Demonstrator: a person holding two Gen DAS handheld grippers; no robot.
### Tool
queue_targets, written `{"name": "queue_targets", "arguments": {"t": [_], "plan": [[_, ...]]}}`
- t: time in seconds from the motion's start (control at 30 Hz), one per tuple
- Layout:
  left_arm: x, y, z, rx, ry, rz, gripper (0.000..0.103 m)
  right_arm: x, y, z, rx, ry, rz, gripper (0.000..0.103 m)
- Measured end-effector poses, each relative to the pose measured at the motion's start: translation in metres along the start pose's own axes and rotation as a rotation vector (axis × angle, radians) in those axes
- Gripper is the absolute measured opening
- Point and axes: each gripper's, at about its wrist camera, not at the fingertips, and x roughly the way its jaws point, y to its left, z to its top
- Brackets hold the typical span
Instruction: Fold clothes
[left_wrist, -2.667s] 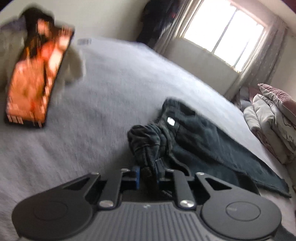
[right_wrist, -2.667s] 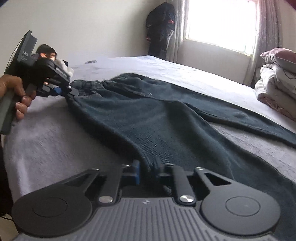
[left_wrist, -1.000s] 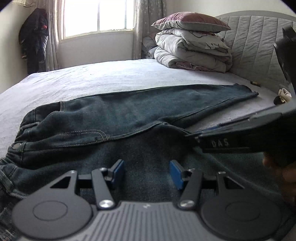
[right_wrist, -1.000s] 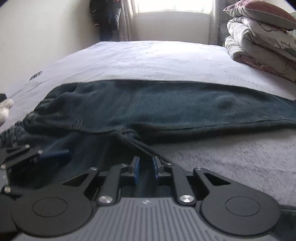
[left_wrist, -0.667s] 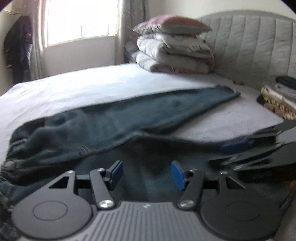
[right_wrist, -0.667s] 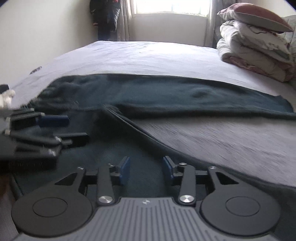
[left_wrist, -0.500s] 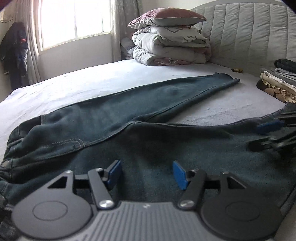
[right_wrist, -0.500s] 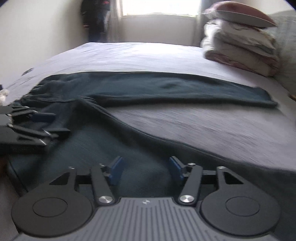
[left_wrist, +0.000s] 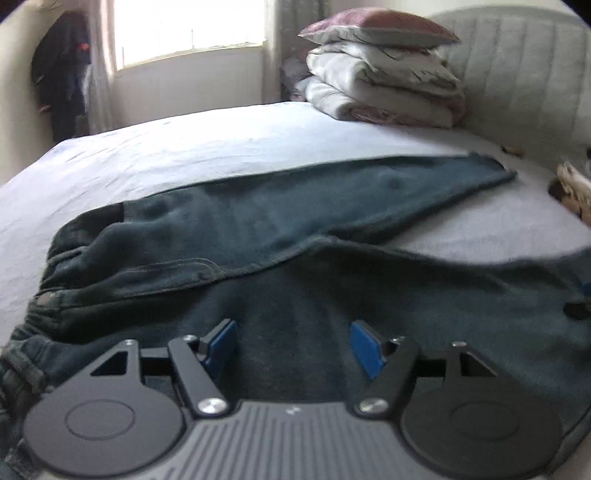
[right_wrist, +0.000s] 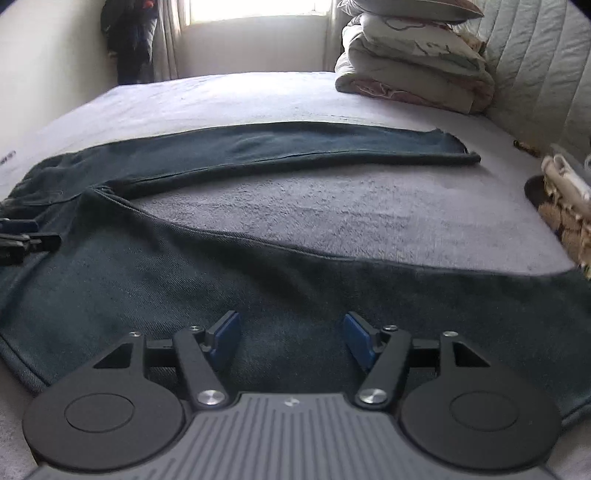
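Right tool (right_wrist: 290, 338) released seam, slid along | denim jeans (right_wrist: 258, 147) flat

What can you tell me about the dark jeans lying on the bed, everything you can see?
The dark blue denim jeans lie spread flat on the pale grey bed cover, legs parted in a V. The waistband, with its stitched seams, is bunched at the left; the far leg's hem ends near the quilted headboard. The near leg lies under both open tools, neither gripping it.

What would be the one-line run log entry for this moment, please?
stage: jeans spread on bed | left gripper: open, just widening, holds nothing | right gripper: open, just widening, holds nothing
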Motion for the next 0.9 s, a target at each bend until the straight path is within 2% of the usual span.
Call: {"name": "queue_targets", "arguments": {"t": [0.1, 0.37, 0.63, 0.9], "plan": [[-0.009, 0.012, 0.010, -0.057, -0.026, 0.013, 0.072, 0.000, 0.009, 0.013, -0.019, -0.004, 0.047, 0.066], [-0.009, 0.055, 0.026, -0.236, 0.024, 0.133, 0.075, 0.020, 0.065, 0.065, -0.171, -0.017, 0.131, 0.066], [-0.009, 0.079, 0.033, -0.302, 0.062, 0.203, 0.080, 0.046, 0.117, 0.115, -0.263, -0.010, 0.218, 0.066], [-0.008, 0.114, 0.029, -0.464, 0.103, 0.148, 0.080, 0.091, 0.177, 0.163, -0.420, 0.005, 0.307, 0.066]]}}
